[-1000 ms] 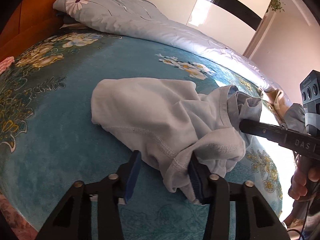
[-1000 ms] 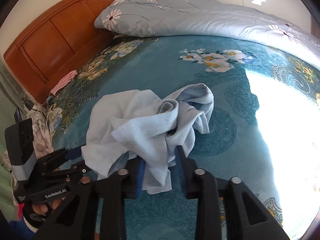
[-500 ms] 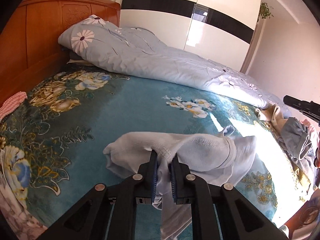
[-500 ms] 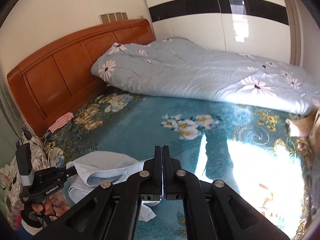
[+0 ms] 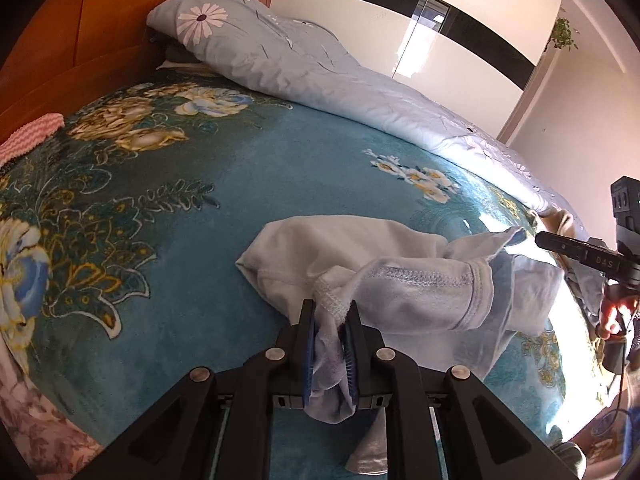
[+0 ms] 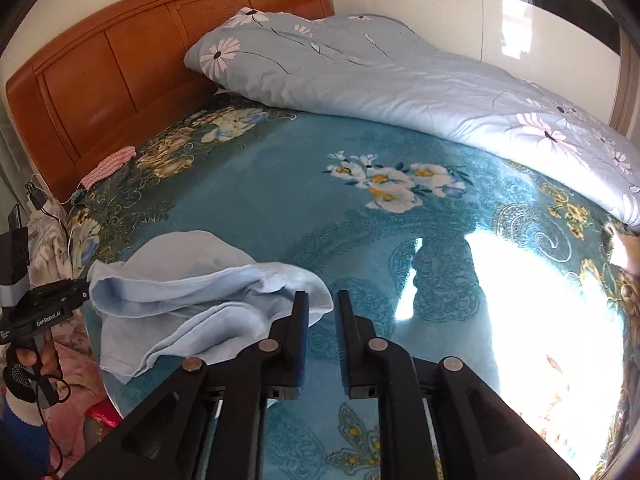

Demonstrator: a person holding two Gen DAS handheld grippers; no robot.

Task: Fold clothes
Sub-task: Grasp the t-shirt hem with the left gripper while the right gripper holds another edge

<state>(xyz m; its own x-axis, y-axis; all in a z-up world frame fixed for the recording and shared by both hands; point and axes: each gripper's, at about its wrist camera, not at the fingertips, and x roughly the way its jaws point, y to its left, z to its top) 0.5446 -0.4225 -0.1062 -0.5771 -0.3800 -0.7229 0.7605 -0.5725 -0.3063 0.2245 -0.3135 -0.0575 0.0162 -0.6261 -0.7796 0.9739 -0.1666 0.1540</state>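
A crumpled light-blue garment (image 5: pixel 400 272) lies on the teal floral bedspread (image 5: pixel 260 184). My left gripper (image 5: pixel 330 320) is shut on a stitched hem of it, with cloth bunched between the blue pads. In the right wrist view the same garment (image 6: pixel 192 292) lies at lower left. My right gripper (image 6: pixel 322 312) is open and empty, its left finger just beside the cloth's right edge. The left gripper (image 6: pixel 76 290) shows at the far left there, touching the garment. The right gripper's tip (image 5: pixel 544 238) shows in the left wrist view, at the cloth's far end.
A pale-blue daisy quilt (image 6: pixel 400 76) is heaped along the back of the bed, against a wooden headboard (image 6: pixel 120 60). A pink knitted piece (image 6: pixel 108 168) lies near the headboard. More clothes (image 5: pixel 576 280) lie at the bed's right edge. Strong sunlight falls on the right of the bedspread.
My left gripper closed on the garment's hem and holds it. My right gripper was shut and raised half a second ago; now it is open, low beside the cloth.
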